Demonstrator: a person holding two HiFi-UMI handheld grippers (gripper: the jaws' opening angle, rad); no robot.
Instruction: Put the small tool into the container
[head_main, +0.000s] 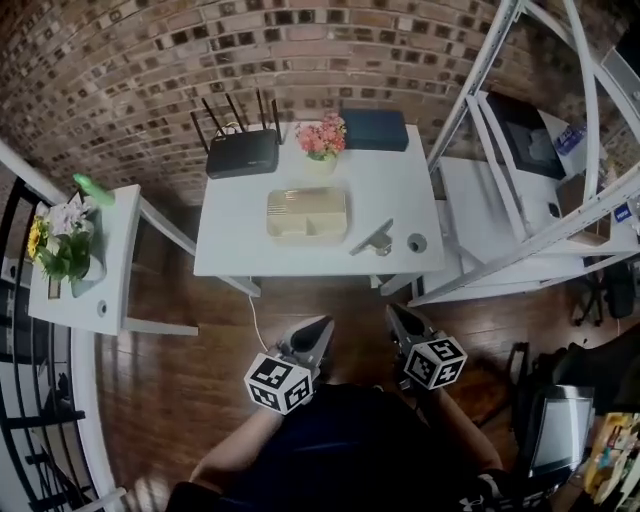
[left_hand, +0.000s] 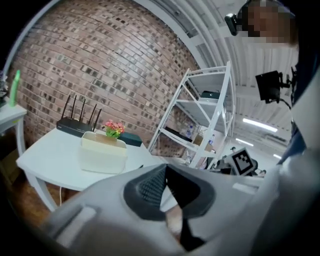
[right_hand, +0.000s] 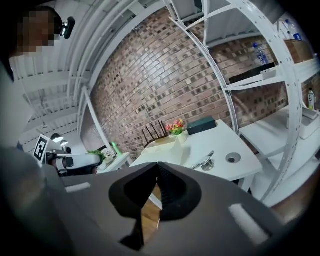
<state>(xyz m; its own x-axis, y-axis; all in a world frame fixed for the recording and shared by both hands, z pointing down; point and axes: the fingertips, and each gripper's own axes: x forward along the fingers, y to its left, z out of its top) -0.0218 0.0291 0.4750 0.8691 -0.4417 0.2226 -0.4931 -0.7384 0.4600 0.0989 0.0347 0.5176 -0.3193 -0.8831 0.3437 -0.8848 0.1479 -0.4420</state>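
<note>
The small grey metal tool lies near the front right of the white table. The cream open-topped container stands at the table's middle, left of the tool. Both grippers hang over the wooden floor, short of the table's front edge. My left gripper has its jaws together with nothing between them. My right gripper is also shut and empty, pointing toward the table.
At the back of the table are a black router, pink flowers and a dark teal box. A round hole is right of the tool. White shelving stands to the right, a side table with plants to the left.
</note>
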